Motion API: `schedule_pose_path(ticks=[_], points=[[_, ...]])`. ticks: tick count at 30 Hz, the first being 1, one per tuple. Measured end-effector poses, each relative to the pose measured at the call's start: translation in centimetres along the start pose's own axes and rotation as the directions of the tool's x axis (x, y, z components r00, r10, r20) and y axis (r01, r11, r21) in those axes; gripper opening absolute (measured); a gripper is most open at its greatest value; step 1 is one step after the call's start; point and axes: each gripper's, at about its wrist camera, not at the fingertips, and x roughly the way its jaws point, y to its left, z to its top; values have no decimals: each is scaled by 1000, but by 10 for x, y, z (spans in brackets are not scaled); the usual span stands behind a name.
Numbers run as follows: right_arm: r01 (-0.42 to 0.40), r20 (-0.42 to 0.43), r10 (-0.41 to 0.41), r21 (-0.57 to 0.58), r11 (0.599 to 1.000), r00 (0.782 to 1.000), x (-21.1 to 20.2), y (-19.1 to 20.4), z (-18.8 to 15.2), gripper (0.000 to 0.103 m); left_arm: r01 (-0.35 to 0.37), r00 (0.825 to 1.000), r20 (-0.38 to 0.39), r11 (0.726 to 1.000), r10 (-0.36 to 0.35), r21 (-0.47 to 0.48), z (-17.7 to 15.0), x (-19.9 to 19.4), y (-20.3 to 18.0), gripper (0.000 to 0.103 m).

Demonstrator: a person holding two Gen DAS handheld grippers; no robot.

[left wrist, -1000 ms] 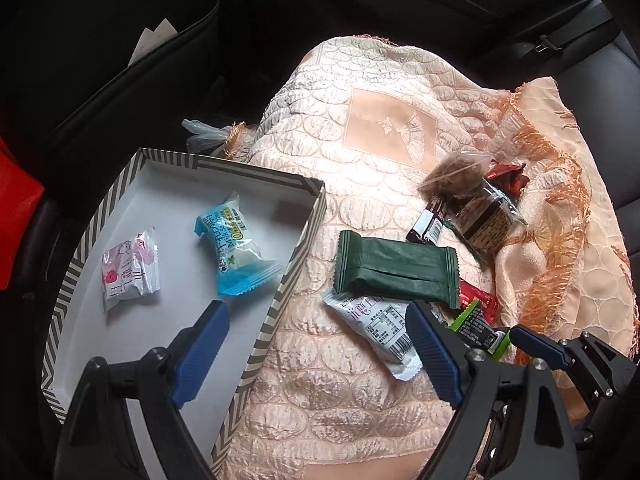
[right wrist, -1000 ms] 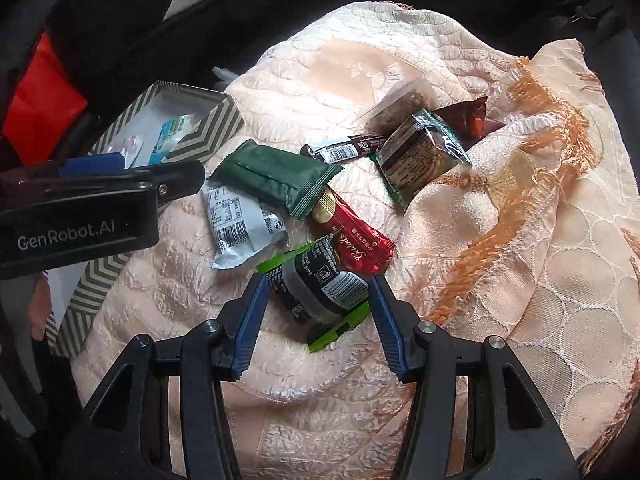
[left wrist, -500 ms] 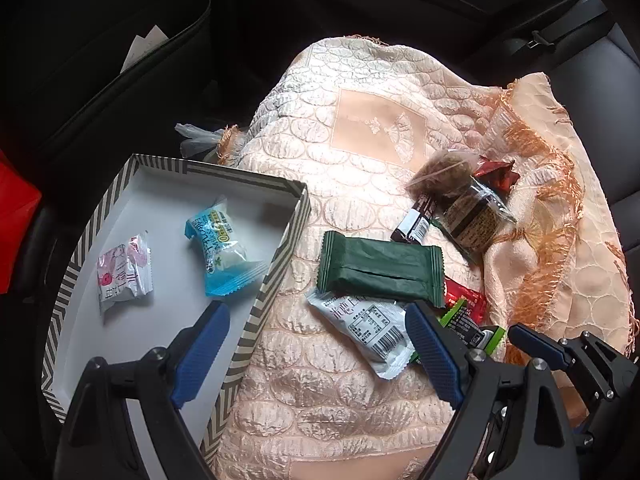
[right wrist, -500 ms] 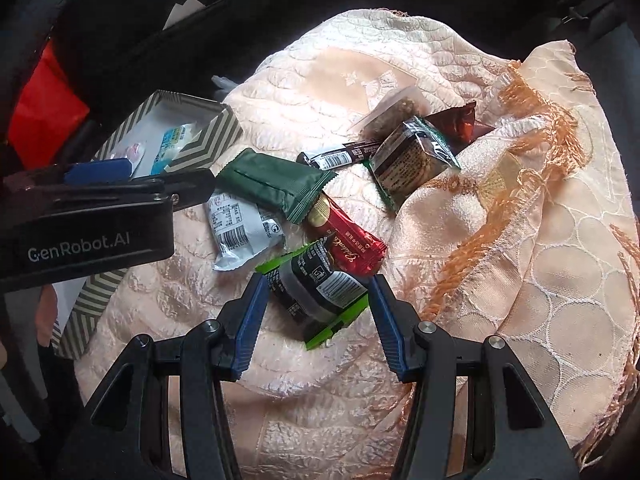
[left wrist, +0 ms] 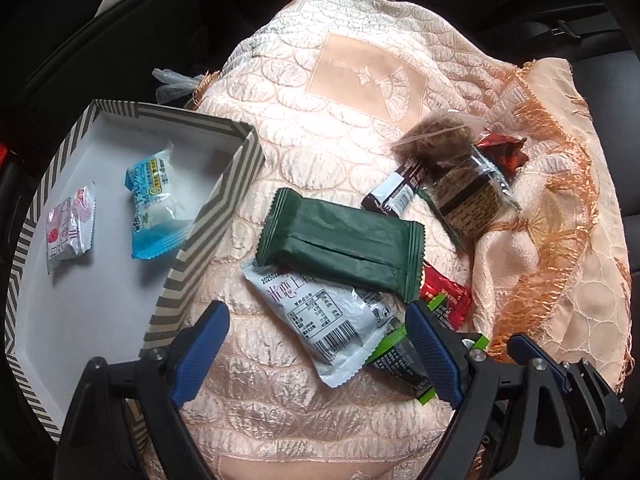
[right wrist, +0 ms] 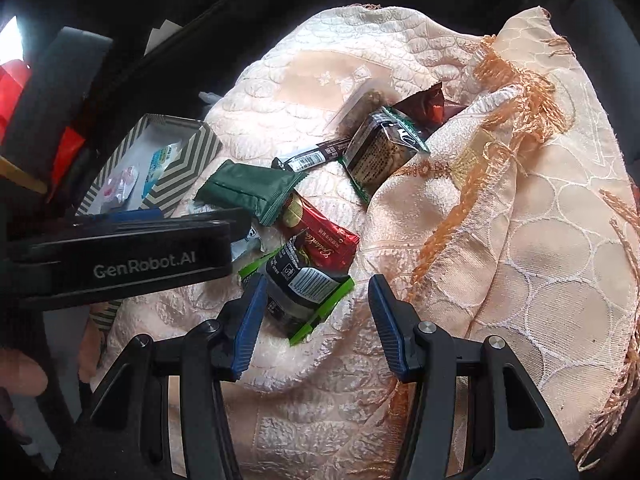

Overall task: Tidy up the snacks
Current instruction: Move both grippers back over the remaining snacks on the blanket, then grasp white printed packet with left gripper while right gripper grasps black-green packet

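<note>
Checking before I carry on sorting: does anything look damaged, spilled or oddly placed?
Nothing torn or spilled. Two snacks lie in the striped box; the rest sit heaped on the peach cloth, the green packet overlapping the white packet.

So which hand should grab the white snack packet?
Probably the left. Its open tongs hang right over the flat white foil packet beside the striped cardboard box. The right tongs sit around the black-and-green wrapped snack instead.

Glossy plastic snack wrappers (left wrist: 320, 312) lie on shiny embroidered cloth (left wrist: 320, 128) beside a matt cardboard box (left wrist: 208, 224)
</note>
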Motion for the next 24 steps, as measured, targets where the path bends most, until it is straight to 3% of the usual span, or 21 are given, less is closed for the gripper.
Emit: schedule_pose_path(ticks=[4,13,18,20,24], points=[[-10,10,9,30,1000,1000,-2,-6,2,52,19,999,-42,999,-21,-42,6,14,0,91],[-14,8,14,39,999,1000,0,-6,3,52,5,999,-36,998,-7,-56,9,19,-4,90],[-16,10,16,36,999,1000,0,-6,2,52,6,1000,-16,1000,-7,-18,7,14,-7,63],[-18,9,18,31,999,1000,1,-5,2,52,25,1000,-11,1000,-25,-18,7,12,-6,57],[-12,-1,12,-4,1000,1000,3,0,1,52,41,999,-6,999,-41,-2,2,9,-1,56]])
